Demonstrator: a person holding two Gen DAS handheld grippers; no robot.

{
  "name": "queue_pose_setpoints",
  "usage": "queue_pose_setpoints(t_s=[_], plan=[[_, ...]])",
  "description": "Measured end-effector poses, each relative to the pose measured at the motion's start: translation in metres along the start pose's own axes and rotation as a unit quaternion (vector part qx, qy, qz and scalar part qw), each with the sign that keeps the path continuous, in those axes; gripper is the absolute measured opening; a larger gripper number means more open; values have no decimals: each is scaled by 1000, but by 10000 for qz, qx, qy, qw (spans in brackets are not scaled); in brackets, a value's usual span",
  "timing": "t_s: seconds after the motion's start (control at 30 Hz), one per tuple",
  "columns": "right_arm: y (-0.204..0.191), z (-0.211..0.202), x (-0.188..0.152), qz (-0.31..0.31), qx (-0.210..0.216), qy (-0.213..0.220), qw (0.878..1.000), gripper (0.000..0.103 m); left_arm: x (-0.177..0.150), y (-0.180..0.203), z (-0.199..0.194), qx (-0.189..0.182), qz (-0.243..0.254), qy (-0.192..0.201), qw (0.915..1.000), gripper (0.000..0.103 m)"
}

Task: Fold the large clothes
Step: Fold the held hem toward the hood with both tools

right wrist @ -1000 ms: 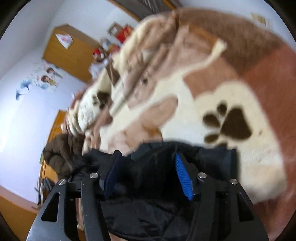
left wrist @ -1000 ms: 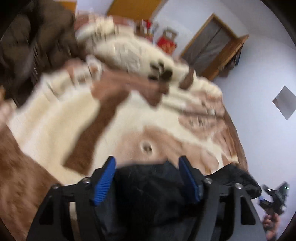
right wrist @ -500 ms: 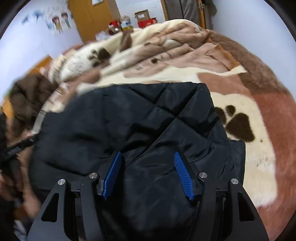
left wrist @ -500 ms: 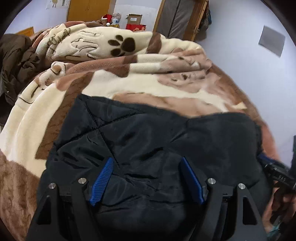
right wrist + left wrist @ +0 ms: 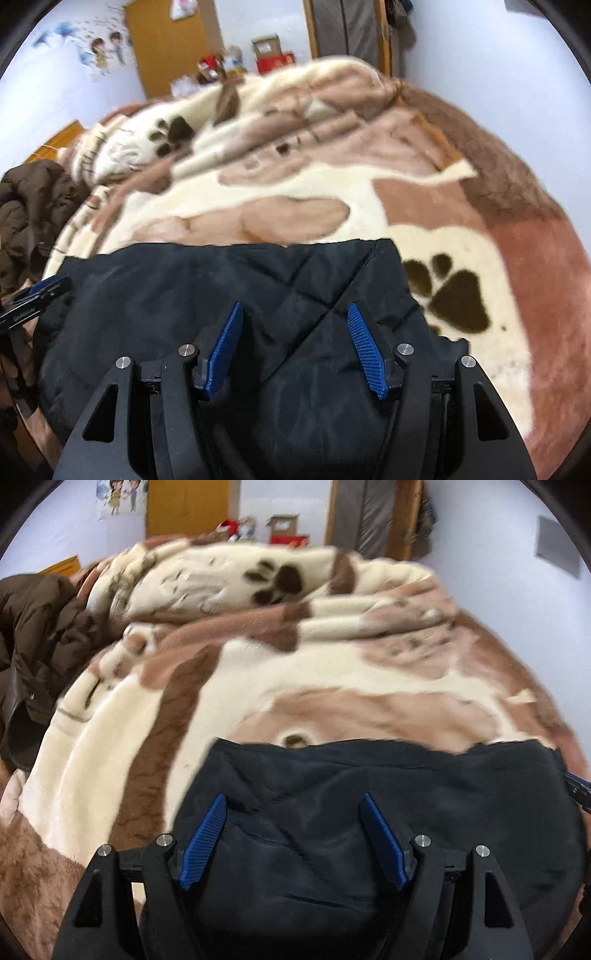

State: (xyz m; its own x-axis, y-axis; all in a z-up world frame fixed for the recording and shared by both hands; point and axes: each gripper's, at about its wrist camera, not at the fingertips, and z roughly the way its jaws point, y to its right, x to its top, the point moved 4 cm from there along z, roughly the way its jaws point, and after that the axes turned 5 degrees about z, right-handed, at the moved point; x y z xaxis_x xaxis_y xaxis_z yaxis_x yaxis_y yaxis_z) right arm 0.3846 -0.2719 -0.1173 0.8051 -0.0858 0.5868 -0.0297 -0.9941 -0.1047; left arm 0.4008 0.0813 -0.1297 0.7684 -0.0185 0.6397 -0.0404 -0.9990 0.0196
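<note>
Evidently your left gripper [image 5: 293,836] and right gripper [image 5: 295,349] each clamped bunched black jacket [image 5: 424,805] between their pads, over the near blanket [image 5: 110,738].

A black quilted jacket [image 5: 388,812] is laid flat on a bed, across a cream and brown paw-print blanket [image 5: 314,686]. Its shiny padded fabric is stitched in diagonal lines and lightly creased. Its far edge is seen running straight across the blanket.

A home bedroom: a bed under a plush paw-print blanket [image 5: 280,686], wooden wardrobe [image 5: 166,44], cartoon wall stickers [image 5: 103,48] (a child's, perhaps), stacked boxes [image 5: 284,528].
</note>
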Motion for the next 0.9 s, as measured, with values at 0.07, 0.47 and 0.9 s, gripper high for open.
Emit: queue_pose_setpoints(t_s=[0.07, 0.47, 0.9], plan=[[13, 26, -5, 57, -214, -136, 9997, 60, -2, -4, 11, -118, -172, -9, 9998, 78], [23, 53, -21, 256, -294, 175, 9991, 60, -16, 2, 47, 91, -186, 301, 9993, 80], [-55, -42, 1, -314, 458, 811, 9952, 59, 22, 81, -54, -912, 432, 800, 9917, 60]])
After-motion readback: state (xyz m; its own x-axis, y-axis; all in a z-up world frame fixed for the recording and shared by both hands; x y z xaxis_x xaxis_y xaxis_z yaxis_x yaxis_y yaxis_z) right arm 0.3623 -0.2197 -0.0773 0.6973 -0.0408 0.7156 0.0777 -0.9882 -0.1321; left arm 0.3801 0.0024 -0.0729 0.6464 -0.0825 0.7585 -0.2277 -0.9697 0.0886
